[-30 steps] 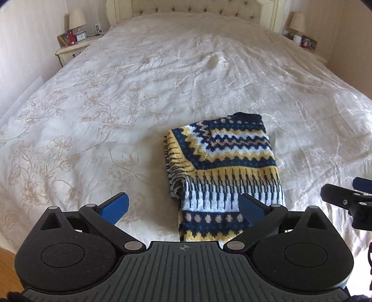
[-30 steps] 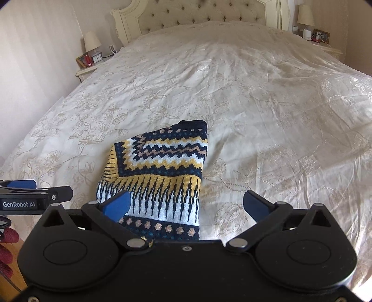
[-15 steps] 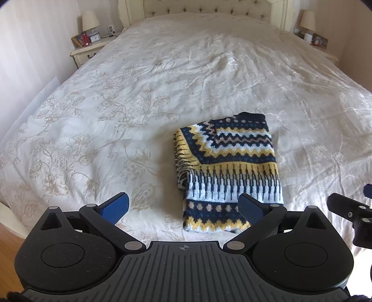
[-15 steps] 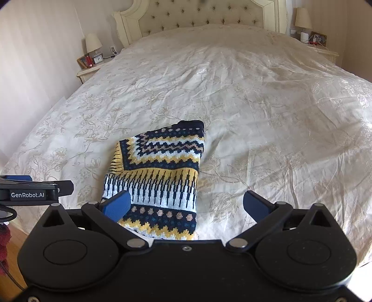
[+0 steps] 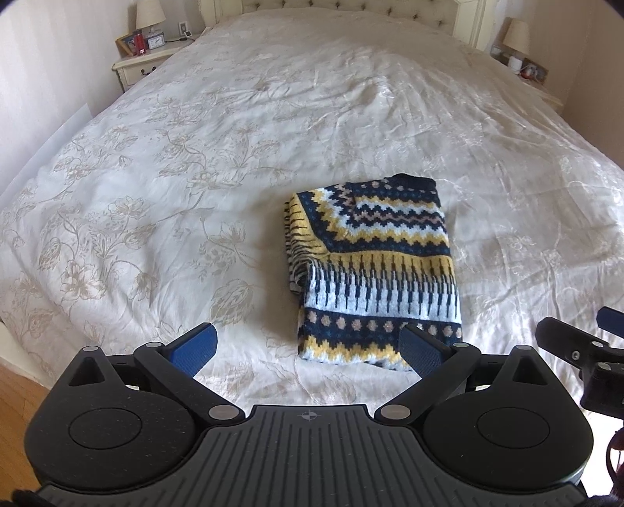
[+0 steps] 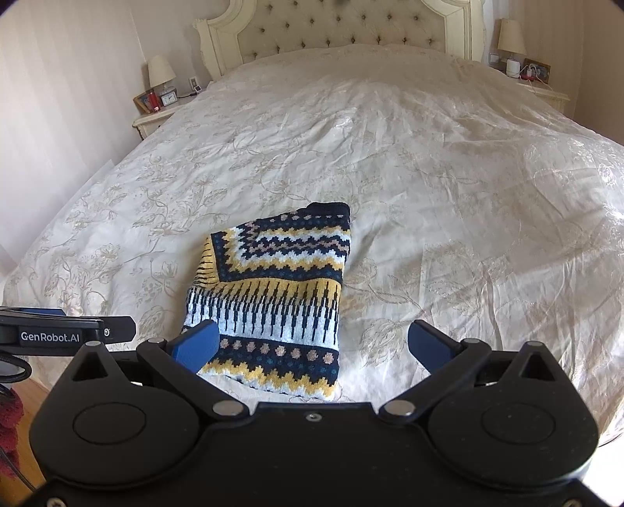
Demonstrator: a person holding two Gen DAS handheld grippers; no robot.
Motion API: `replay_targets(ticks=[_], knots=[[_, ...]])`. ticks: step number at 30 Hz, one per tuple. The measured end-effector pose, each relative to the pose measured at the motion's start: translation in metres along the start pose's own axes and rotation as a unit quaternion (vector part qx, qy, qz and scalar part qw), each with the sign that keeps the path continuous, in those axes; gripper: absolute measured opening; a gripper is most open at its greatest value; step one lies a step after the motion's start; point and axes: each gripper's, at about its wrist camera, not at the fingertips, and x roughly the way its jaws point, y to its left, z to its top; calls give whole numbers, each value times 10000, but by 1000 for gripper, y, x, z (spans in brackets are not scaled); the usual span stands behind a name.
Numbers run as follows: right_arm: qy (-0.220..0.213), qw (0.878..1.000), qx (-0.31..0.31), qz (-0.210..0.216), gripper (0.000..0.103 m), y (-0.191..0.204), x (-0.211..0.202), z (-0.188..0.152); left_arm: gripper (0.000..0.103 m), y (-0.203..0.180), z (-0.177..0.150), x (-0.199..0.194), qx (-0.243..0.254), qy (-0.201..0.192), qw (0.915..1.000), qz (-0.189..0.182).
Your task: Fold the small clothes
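Observation:
A small knitted sweater (image 5: 376, 269) with navy, yellow and white zigzag bands lies folded into a compact rectangle on the bed; it also shows in the right wrist view (image 6: 273, 300). My left gripper (image 5: 308, 347) is open and empty, held back from the sweater's near edge, above the foot of the bed. My right gripper (image 6: 314, 343) is open and empty, also behind the sweater's near edge. The right gripper shows at the right edge of the left wrist view (image 5: 577, 351), and the left gripper at the left edge of the right wrist view (image 6: 66, 331).
The bed has a cream floral bedspread (image 5: 195, 175) and a tufted headboard (image 6: 351, 31). Nightstands with lamps stand at the left (image 6: 156, 113) and right (image 6: 538, 85) of the headboard. Wooden floor (image 5: 19, 394) shows past the bed's near edge.
Both grippers have drawn back and up from the sweater, so more of the bed and the sweater's near hem show. The sweater lies unmoved. Both grippers stay open.

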Motion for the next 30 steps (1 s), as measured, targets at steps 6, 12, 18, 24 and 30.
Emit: replay_targets(ticks=[6, 12, 18, 24, 30], knots=[[19, 10000, 11, -16, 102, 3, -1, -2, 101, 4, -5, 0, 19, 30, 10000, 85], [16, 10000, 8, -41, 102, 5, -1, -3, 101, 7, -8, -2, 39, 44, 9999, 161], [77, 9999, 37, -72, 102, 6, 1, -4, 101, 10, -8, -2, 16, 92, 9999, 143], [128, 9999, 42, -91, 102, 7, 4, -3, 101, 9, -8, -2, 19, 90, 9999, 132], [207, 9996, 69, -151, 102, 6, 7, -3, 101, 8, -7, -2, -1, 91, 9999, 145]])
